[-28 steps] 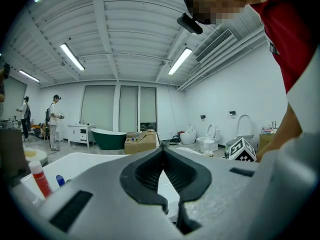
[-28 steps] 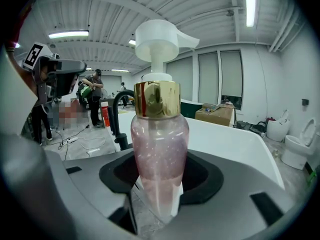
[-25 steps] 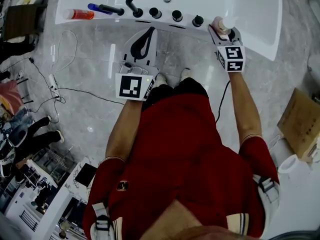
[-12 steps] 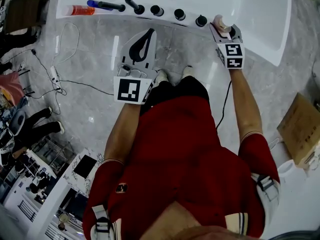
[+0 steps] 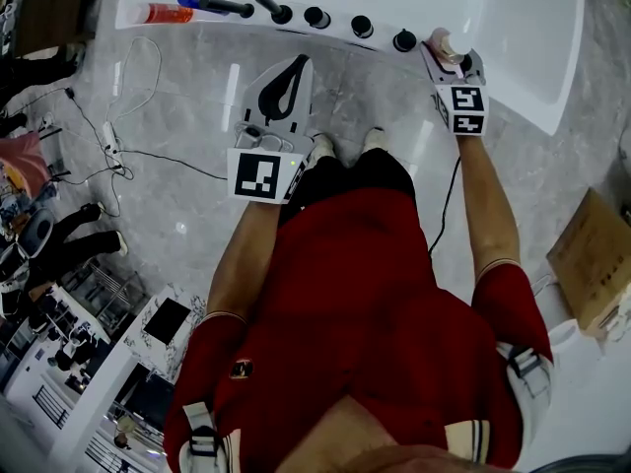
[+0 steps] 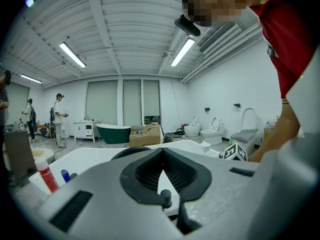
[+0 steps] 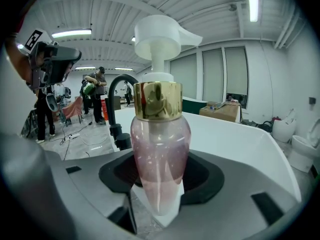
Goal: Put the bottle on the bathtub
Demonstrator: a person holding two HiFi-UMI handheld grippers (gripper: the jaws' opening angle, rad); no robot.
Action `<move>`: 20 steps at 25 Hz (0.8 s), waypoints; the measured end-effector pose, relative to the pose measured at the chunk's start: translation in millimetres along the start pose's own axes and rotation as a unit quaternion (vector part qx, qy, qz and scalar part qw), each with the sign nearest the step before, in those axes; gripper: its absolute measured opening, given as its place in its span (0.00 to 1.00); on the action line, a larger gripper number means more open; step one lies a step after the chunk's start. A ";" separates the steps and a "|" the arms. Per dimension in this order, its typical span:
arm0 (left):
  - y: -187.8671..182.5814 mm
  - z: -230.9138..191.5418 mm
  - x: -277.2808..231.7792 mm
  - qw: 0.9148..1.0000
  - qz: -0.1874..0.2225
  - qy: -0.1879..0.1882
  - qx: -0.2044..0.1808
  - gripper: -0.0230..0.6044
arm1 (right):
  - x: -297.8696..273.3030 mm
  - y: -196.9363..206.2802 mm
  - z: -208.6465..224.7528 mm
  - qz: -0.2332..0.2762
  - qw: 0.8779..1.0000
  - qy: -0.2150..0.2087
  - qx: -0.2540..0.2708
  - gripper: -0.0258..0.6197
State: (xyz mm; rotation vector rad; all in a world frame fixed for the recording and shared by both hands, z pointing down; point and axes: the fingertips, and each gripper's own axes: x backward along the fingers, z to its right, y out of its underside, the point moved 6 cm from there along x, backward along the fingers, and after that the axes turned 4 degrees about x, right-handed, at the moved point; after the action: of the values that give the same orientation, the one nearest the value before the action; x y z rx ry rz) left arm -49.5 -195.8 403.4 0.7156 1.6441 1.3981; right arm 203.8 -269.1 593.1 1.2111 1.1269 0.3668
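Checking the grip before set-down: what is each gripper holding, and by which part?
The right gripper holds the bottle by its lower body, one of the jaws on either side. The left gripper holds nothing.

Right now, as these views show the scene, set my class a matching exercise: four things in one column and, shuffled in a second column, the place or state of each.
Column one
1. pink pump bottle with gold collar
2. red tube with white cap
3. black curved faucet
4. left gripper

Column two
A. jaws together, empty
B. lying at the white bathtub rim's left end
C. clamped in the right gripper
D. standing on the rim beside black knobs

Pairs: 1-C, 2-B, 3-D, 4-A
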 end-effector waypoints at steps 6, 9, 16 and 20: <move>-1.1 1.2 2.9 1.000 0.003 0.007 0.000 0.05 | 2.1 -8.4 0.9 0.003 1.000 0.015 0.003 0.45; -2.3 0.1 5.6 1.000 0.006 0.009 -0.001 0.05 | 6.4 -12.5 -0.5 0.007 1.000 0.019 0.005 0.48; -3.2 -3.3 16.2 1.000 0.013 0.019 0.002 0.05 | 29.6 -17.0 -5.2 0.009 0.999 0.047 0.002 0.49; -4.5 -6.3 25.5 0.999 0.021 0.024 0.005 0.05 | 52.4 -22.2 -8.6 0.021 0.997 0.079 -0.014 0.49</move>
State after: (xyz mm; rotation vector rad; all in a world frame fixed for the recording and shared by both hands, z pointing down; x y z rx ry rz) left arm -66.8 -178.3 393.2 0.7307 1.6842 1.4467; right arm 213.2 -233.4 548.9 1.1988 1.2281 0.5169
